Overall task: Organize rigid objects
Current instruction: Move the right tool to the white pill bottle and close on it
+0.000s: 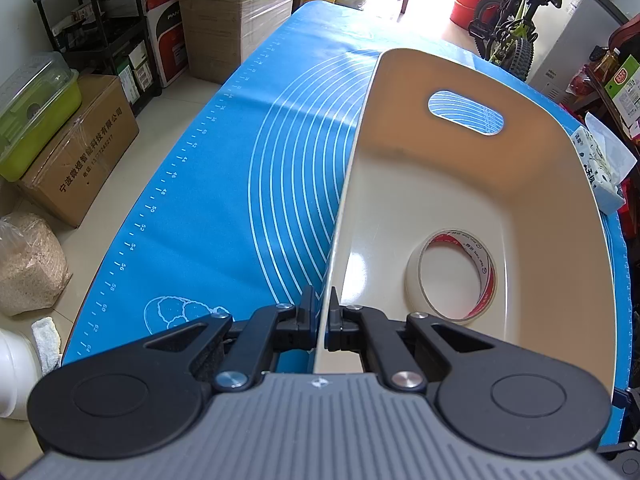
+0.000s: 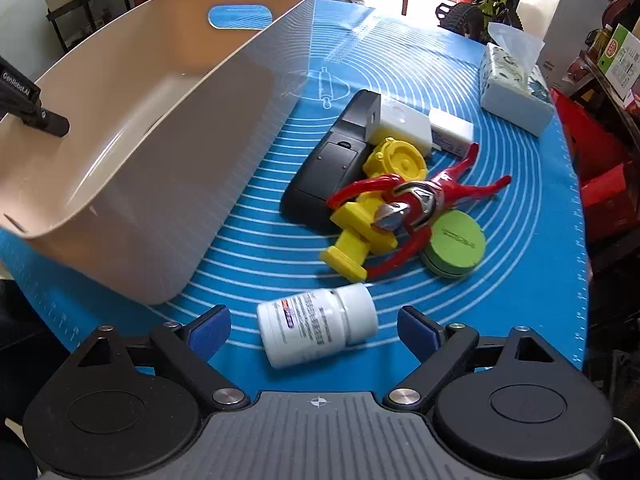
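Note:
A beige plastic basket (image 1: pixel 540 240) stands on the blue mat (image 1: pixel 240 200). My left gripper (image 1: pixel 322 320) is shut on the basket's left wall. A roll of tape (image 1: pixel 452 280) lies inside the basket. In the right wrist view the basket (image 2: pixel 160 140) is at the left. My right gripper (image 2: pixel 316 332) is open, with a white pill bottle (image 2: pixel 316 326) lying on its side between the fingers. Beyond it lie a yellow toy (image 2: pixel 360 232), a red figure (image 2: pixel 424 200), a green round tin (image 2: pixel 456 244), a black remote (image 2: pixel 332 164) and white blocks (image 2: pixel 404 124).
A tissue pack (image 2: pixel 516 88) sits at the mat's far right. Cardboard boxes (image 1: pixel 80 152), a shelf (image 1: pixel 100 20) and a bicycle (image 1: pixel 516 24) stand around the table. The mat's left edge drops to the floor.

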`<state>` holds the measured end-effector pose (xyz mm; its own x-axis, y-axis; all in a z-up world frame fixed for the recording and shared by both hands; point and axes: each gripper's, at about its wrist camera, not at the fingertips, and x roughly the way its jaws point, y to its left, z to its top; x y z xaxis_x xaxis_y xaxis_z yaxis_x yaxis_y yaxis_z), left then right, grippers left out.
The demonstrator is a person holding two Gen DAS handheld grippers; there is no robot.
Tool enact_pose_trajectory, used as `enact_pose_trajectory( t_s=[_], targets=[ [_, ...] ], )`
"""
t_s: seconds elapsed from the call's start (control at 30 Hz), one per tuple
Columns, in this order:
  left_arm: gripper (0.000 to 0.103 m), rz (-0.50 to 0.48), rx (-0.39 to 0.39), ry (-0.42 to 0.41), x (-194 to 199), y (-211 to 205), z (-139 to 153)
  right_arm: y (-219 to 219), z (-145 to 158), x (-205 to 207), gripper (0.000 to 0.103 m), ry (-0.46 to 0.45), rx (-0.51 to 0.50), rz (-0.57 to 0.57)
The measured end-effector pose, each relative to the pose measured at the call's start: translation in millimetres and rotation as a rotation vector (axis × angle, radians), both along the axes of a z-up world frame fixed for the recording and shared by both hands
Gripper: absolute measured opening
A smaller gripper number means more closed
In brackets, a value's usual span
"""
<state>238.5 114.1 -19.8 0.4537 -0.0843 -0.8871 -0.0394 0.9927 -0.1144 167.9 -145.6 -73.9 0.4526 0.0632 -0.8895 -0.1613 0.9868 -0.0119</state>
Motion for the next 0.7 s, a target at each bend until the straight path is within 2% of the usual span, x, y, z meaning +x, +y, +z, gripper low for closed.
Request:
enact_pose_trajectory(
  t_s=[0.17,0.37,0.7],
  targets=[
    [0.006,-0.002,0.003,0.003,0.4,0.3,0.0,3.6,-6.7,6.0,0.085,0.006,-0.006,0.008],
    [0.006,-0.002,0.003,0.003,0.4,0.2,0.0,1.1,-14.6,4.9,0.068,0.014,-0.014,0.000],
    [0.006,-0.002,0.002,0.005,0.3,1.1,-0.1,0.2,1.0,-2.2,0.068,-0.047,-0.041,-0.014]
  ],
)
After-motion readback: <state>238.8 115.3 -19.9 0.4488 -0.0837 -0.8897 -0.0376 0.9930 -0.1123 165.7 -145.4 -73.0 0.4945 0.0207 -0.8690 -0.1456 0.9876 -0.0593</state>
